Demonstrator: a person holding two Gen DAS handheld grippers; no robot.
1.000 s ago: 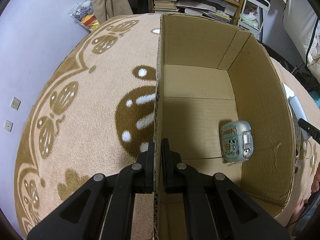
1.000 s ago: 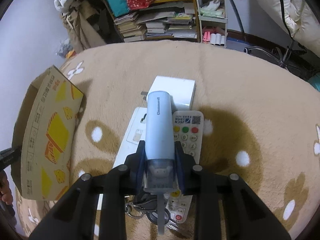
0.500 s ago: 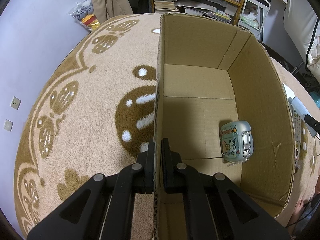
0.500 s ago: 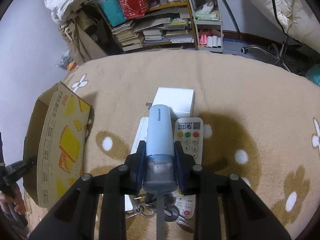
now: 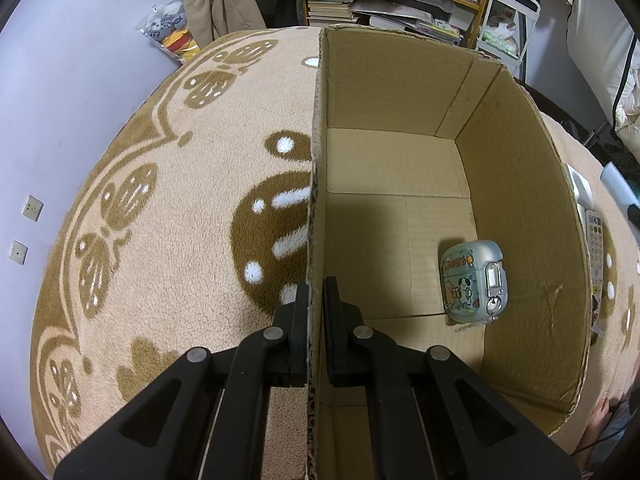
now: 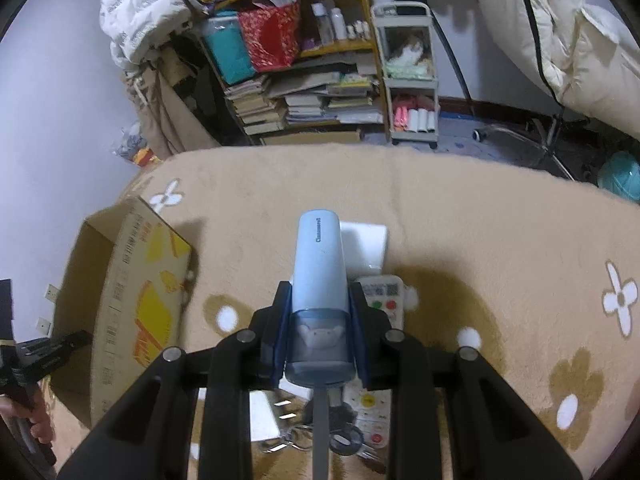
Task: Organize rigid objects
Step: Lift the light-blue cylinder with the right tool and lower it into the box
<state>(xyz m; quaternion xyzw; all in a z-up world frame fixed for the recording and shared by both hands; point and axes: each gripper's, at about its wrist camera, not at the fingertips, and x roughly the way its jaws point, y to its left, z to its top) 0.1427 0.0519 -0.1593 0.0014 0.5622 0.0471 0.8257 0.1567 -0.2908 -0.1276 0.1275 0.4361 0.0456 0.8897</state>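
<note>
Beige flowered carpet lies under our open brown cardboard box, which so far holds only a small pale-blue cartoon-printed case. Our left gripper pinches the box's left wall; our right gripper clamps a light-blue cylindrical bottle, lifted right of the box. A white remote control, white flat box and metal keys remain on the carpet.

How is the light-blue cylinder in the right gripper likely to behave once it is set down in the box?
The light-blue cylinder looks round and smooth, so laid on its side it would probably roll on the cardboard box floor. It seems rigid plastic, showing no flex in the right gripper. Stood upright, its tall, narrow shape might tip.
</note>
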